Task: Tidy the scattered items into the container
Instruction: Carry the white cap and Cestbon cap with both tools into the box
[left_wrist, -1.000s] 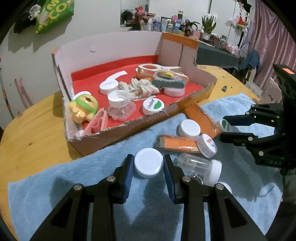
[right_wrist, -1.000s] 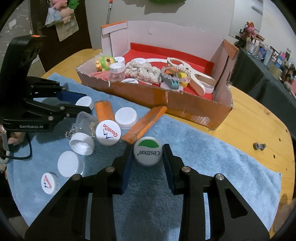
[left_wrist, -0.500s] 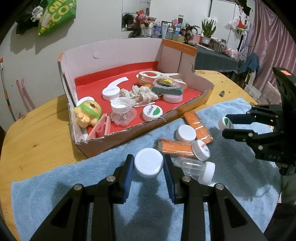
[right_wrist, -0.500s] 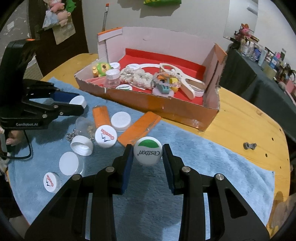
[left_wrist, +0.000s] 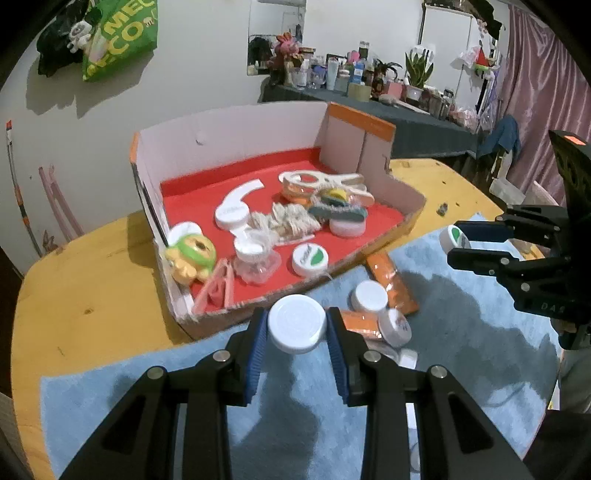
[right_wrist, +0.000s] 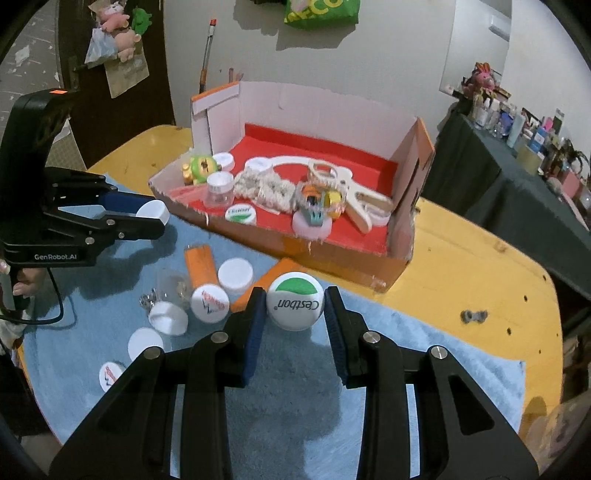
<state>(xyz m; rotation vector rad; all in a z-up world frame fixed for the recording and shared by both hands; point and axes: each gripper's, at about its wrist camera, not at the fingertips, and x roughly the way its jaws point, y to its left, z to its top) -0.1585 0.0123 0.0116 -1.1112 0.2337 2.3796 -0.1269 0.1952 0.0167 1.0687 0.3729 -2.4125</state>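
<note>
Left wrist view: the left gripper has its jaws clamped on a plain white cap, held up above the blue towel, right in front of the near wall of the box. The box is cardboard with a red floor, sitting on the yellow table and partly on the towel edge. Inside it there's a yellow-green toy, a green-label cap, a clear jar, some knotted cord and a white clip toward the back. Over on the right, the right gripper is squeezing a green-and-white cap. Down on the towel between them: two orange packets and a couple more white caps.

Right wrist view: the right gripper is closed on the Cestbon cap, lifted clear of the towel, near the box's front wall. The left gripper shows up at the left with its white cap pinched between the fingers, just beside the box's near-left corner. Loose stuff on the towel: an orange packet, a white cap, a red-logo cap, a tipped clear jar, plus two more caps nearer the towel edge. There's a small metal bit on the bare table to the right.
</note>
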